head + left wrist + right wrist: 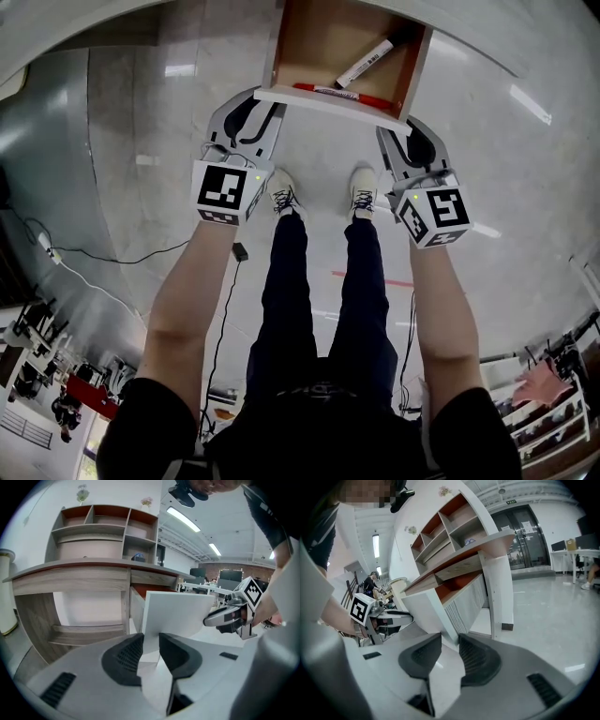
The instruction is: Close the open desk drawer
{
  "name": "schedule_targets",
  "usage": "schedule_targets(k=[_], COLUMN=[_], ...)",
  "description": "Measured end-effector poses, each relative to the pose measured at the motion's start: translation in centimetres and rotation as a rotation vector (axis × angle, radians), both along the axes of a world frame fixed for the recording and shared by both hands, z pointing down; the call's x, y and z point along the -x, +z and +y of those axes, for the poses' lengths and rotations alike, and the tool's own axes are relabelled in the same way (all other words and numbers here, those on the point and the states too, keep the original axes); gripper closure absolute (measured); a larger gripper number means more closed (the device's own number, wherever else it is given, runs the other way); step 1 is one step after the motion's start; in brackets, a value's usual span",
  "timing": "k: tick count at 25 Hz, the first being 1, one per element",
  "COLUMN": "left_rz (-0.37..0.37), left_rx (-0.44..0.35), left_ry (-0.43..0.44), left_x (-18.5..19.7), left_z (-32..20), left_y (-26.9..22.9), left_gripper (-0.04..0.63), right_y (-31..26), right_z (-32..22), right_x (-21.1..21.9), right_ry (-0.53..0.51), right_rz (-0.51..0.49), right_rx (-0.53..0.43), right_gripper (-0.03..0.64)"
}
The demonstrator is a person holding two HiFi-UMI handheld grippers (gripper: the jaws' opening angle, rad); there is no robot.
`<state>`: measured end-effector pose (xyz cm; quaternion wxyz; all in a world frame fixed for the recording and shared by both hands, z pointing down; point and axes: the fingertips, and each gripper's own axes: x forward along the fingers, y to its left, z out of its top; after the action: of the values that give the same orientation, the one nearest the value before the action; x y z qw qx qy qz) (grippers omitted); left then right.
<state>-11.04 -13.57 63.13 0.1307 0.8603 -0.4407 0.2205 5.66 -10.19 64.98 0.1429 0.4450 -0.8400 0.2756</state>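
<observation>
The drawer (328, 47) stands pulled well out from the bench (70, 569), directly ahead of the operator. Its white front (328, 101) faces the operator. A marker (366, 63) and a red pen (342, 94) lie loose inside, the pen right behind the front.

**Handling.** The drawer is judged to be a rigid wooden box, light with this load, that slides in one direction only. It needs no grasp. Apply a flat push to the front, one contact near each end, so the box runs straight and does not bind. Push evenly; a sudden shove would likely roll the marker and pen toward the back.

**Left tool** (246, 103). It is positioned at the left end of the front. In the left gripper view the jaws of the left tool (151, 641) stand a narrow gap apart. The left edge of the front (180, 613) runs down behind that gap. The jaws hold nothing (whether the tips already bear on the panel cannot be confirmed).

**Right tool** (412, 131). It is positioned at the right end of the front. In the right gripper view the jaws of the right tool (450, 641) are likewise narrowly apart and empty, with the front (424, 611) just beyond the tips.
</observation>
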Motion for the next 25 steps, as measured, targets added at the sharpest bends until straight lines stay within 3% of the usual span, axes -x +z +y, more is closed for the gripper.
schedule_targets(k=[11, 25], left_rz=[0.026, 0.063], left_rx=[0.001, -0.034], left_ry=[0.001, -0.073], left_x=[-1.2, -2.2], left_z=[-0.6, -6.7], left_y=[-1.0, -2.9], left_gripper=[0.482, 0.482], right_y=[-1.2, -3.0], right_z=[-1.6, -7.3], right_x=[-1.6, -2.7], right_ry=[0.069, 0.113], right_rz=[-0.007, -0.035], right_rx=[-0.004, -0.037], right_gripper=[0.491, 0.497])
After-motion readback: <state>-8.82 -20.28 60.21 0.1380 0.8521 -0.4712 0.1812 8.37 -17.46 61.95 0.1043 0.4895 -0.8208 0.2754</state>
